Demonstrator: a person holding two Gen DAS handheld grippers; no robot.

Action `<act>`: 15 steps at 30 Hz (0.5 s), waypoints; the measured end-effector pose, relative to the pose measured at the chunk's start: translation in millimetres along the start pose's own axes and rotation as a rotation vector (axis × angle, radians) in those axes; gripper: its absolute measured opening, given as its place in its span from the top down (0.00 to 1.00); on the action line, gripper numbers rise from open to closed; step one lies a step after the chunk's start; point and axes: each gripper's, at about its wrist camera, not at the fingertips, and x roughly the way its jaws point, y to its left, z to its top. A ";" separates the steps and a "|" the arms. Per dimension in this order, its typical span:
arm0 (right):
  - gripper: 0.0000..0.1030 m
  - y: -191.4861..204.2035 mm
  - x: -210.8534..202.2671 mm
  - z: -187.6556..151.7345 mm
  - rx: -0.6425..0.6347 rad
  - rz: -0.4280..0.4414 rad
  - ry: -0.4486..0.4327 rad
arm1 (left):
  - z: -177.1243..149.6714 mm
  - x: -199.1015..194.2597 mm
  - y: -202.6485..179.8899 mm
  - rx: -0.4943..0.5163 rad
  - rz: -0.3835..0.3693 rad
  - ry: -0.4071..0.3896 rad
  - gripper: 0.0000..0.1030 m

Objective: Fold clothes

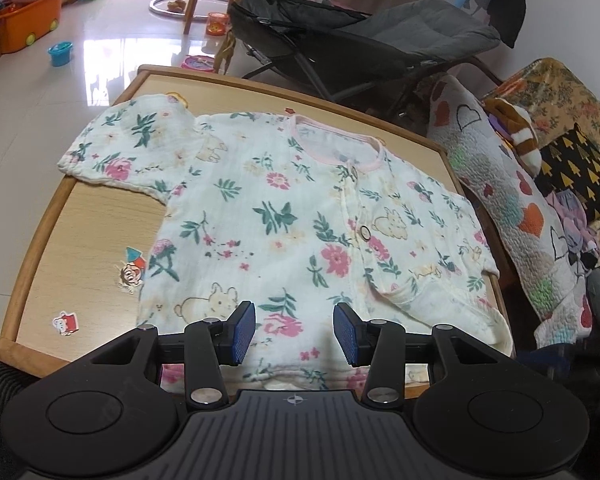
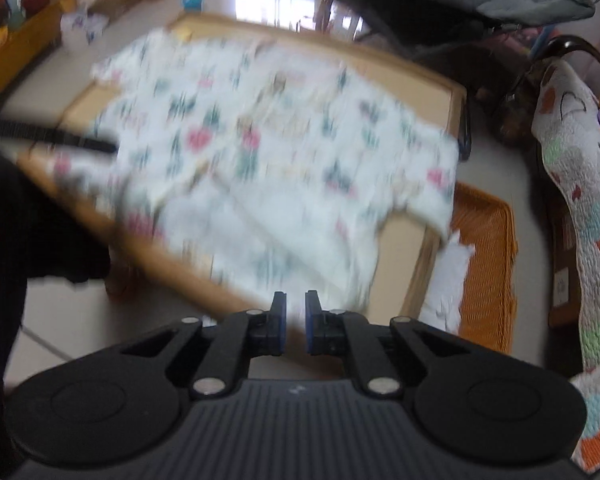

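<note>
A white baby shirt (image 1: 284, 216) with a floral print and pink neckline lies spread flat, front up, on a low wooden table (image 1: 88, 220). Both short sleeves stick out sideways. My left gripper (image 1: 294, 332) hangs open just over the shirt's near hem, its blue pads wide apart with nothing between them. In the blurred right wrist view the same shirt (image 2: 260, 152) covers the table (image 2: 404, 240). My right gripper (image 2: 296, 320) hovers above the table's near edge by the shirt's lower corner. Its pads stand a narrow gap apart and hold no cloth.
A dark reclining chair (image 1: 380, 32) stands behind the table. A quilt with hearts (image 1: 500, 184) drapes over furniture on the right. An orange woven basket (image 2: 484, 260) with white cloth (image 2: 448, 280) sits on the floor beside the table. Toys and an orange bin (image 1: 28, 20) stand far left.
</note>
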 end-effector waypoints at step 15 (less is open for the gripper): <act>0.71 3.0 78.0 77.4 -0.374 0.103 0.051 | 3.3 -3.3 11.1 -0.012 -0.006 -0.004 0.55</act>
